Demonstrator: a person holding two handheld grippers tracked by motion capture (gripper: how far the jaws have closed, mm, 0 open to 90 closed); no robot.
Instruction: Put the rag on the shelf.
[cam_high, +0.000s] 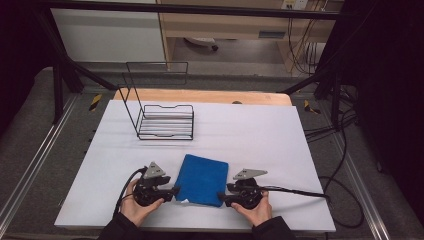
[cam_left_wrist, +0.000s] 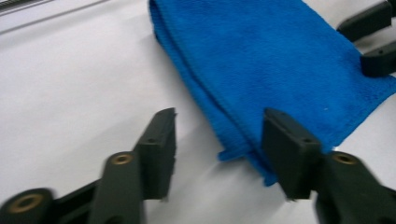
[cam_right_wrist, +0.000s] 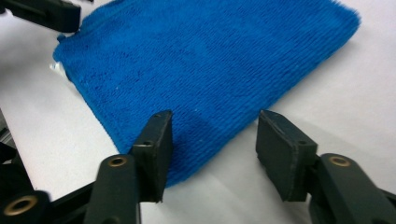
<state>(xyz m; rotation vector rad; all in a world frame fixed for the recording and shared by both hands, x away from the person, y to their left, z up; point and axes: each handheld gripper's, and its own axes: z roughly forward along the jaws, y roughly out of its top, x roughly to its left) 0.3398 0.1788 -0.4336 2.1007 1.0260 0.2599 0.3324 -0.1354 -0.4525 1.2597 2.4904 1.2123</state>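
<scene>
White paper covers the table (cam_high: 260, 130) in front of you, with a wooden edge showing at its far side and grey floor around it. A black wire rack (cam_high: 165, 120) stands on the far left part of the sheet, well apart from your hands. The folded blue cloth (cam_high: 202, 179) lies flat on the paper near your edge, between your two tools.

Your left gripper (cam_high: 174, 190) sits at the cloth's near left corner. Its jaws stand apart, and in the left gripper view that corner of the cloth (cam_left_wrist: 280, 70) lies between them without being pinched.

Your right gripper (cam_high: 222, 197) sits at the near right corner. Its jaws are also apart; in the right gripper view the cloth's (cam_right_wrist: 210, 65) corner lies between them, and the pads do not press on it.
</scene>
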